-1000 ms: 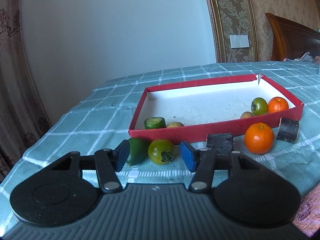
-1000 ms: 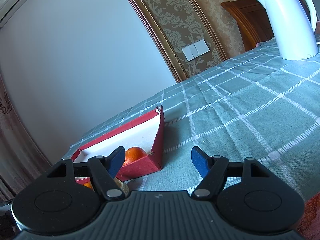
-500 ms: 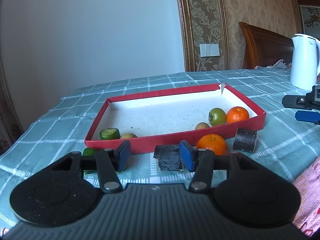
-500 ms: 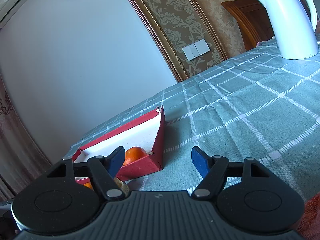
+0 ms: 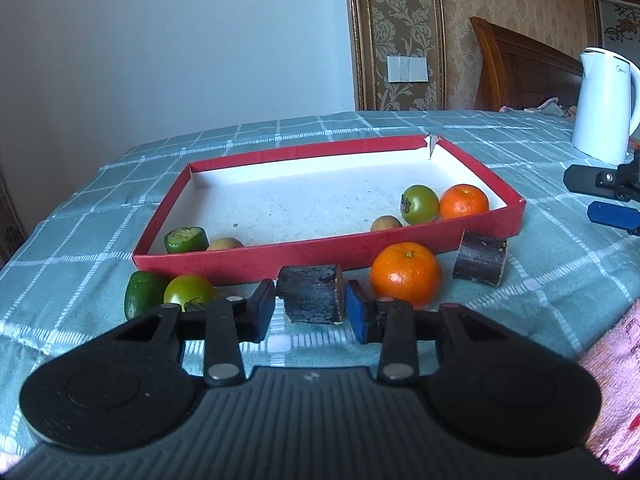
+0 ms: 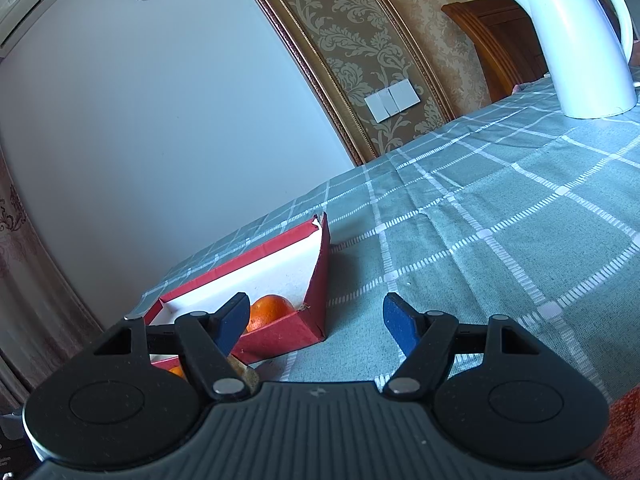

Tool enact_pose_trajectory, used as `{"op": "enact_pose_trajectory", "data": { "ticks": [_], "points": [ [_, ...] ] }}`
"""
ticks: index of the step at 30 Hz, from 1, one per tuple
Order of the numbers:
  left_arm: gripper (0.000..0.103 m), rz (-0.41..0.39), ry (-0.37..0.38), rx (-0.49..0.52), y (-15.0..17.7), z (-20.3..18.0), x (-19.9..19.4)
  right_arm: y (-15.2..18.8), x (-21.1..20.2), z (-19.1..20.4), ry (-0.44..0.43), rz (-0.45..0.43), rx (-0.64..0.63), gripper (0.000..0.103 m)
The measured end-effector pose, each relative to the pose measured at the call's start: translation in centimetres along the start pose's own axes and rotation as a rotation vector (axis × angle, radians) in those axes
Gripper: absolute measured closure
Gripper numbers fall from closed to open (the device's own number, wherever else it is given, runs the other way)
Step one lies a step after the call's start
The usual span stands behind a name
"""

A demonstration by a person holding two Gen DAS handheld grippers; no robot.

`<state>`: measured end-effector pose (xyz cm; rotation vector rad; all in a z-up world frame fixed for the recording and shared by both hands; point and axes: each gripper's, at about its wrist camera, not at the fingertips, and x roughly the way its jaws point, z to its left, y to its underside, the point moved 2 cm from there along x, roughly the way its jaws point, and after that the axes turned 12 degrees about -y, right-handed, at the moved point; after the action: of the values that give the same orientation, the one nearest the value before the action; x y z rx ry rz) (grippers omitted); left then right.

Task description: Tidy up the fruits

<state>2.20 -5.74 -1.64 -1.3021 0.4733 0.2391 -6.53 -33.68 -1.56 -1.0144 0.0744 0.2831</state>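
Observation:
A red tray (image 5: 256,259) with a white floor holds a green tomato (image 5: 419,204), an orange (image 5: 464,201), two small brown fruits and a cut green piece (image 5: 186,239). In front of it lie a dark cane chunk (image 5: 311,298), an orange (image 5: 405,273), a second dark chunk (image 5: 480,257), a green tomato (image 5: 188,291) and a green fruit (image 5: 140,293). My left gripper (image 5: 310,314) is open, its pads on either side of the near dark chunk. My right gripper (image 6: 316,320) is open and empty beside the tray's corner (image 6: 316,280); it also shows in the left wrist view (image 5: 608,196).
A white kettle (image 5: 604,104) stands at the far right on the green checked tablecloth (image 6: 500,232). A wooden headboard and a papered wall are behind. A pink cloth (image 5: 616,380) lies at the near right edge.
My left gripper has swung right from the green tomato and closed in on the near dark chunk, which now lies between its pads. The right gripper has barely moved.

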Motion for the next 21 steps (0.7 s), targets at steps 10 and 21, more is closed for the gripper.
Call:
{"op": "enact_pose_trajectory", "data": {
  "ticks": [10,21],
  "points": [
    [0.071,0.000,-0.013,-0.023,0.1,0.3,-0.2,0.0,0.0,0.0,0.001,-0.003,0.002,0.030],
    [0.072,-0.012,-0.009,-0.079,0.2,1.2,-0.5,-0.1,-0.3,-0.1,0.020,0.001,0.006,0.030]
  ]
}}
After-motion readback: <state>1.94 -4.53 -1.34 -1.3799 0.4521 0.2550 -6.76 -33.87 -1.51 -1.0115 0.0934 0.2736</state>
